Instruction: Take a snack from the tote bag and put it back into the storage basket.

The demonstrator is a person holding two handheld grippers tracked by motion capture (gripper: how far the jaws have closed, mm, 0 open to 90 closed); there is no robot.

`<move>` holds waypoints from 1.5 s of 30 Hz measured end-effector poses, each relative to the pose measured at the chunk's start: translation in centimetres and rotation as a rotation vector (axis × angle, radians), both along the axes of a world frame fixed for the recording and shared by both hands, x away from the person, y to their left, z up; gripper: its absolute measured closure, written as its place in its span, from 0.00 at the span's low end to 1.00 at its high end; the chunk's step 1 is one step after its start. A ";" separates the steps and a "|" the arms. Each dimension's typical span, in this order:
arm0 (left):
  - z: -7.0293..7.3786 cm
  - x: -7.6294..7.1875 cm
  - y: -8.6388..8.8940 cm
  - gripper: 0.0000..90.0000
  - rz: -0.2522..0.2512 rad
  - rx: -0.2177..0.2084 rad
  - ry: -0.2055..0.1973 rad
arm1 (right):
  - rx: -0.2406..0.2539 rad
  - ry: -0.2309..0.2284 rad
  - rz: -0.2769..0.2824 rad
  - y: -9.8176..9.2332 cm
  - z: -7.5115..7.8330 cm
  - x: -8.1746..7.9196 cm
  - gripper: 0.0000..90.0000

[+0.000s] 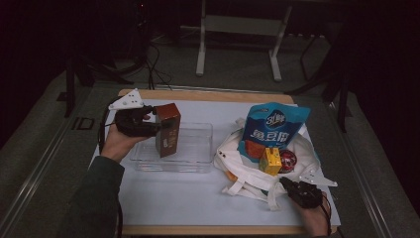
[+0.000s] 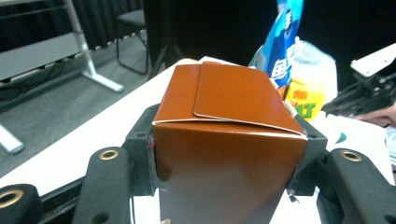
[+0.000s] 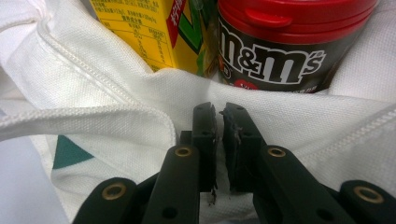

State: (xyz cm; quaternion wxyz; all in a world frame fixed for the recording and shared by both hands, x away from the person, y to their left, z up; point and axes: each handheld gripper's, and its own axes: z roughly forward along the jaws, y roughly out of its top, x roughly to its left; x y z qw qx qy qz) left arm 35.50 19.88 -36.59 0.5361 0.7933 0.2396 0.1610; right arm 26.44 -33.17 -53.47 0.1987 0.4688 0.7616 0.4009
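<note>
A brown carton (image 1: 168,130) stands upright in my left gripper (image 1: 159,127), just over the left end of a clear plastic tray (image 1: 198,166). In the left gripper view the jaws are shut on the sides of the brown carton (image 2: 229,140), whose folded top faces the camera. My right gripper (image 1: 291,187) is at the near right edge of a white cloth bag (image 1: 247,181). In the right gripper view the right gripper (image 3: 219,122) has its jaws nearly together, pinching the rim of the white cloth bag (image 3: 116,93). Just beyond are a yellow carton (image 3: 144,28) and a red-lidded M&M's jar (image 3: 280,51).
A blue snack bag (image 1: 273,126) leans in the bag behind the yellow carton (image 1: 270,161) and the jar (image 1: 288,159). The white table top (image 1: 188,203) ends in a wooden edge at front and back. A metal frame (image 1: 237,29) stands on the floor beyond.
</note>
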 end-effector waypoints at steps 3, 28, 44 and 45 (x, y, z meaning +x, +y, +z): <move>-0.2 0.0 0.4 0.47 0.014 0.034 -0.004 | 0.000 -0.001 0.000 0.0 0.0 0.0 0.92; -3.3 2.0 -3.6 0.46 -0.085 0.208 0.126 | 0.000 -0.001 -0.001 0.0 0.0 0.0 0.92; -5.5 3.1 -8.3 0.40 -0.203 0.154 0.208 | 0.001 0.000 -0.001 0.0 0.0 0.0 0.92; -5.6 3.1 -8.5 0.39 -0.207 0.154 0.213 | 0.001 -0.001 -0.001 0.0 0.0 0.0 0.92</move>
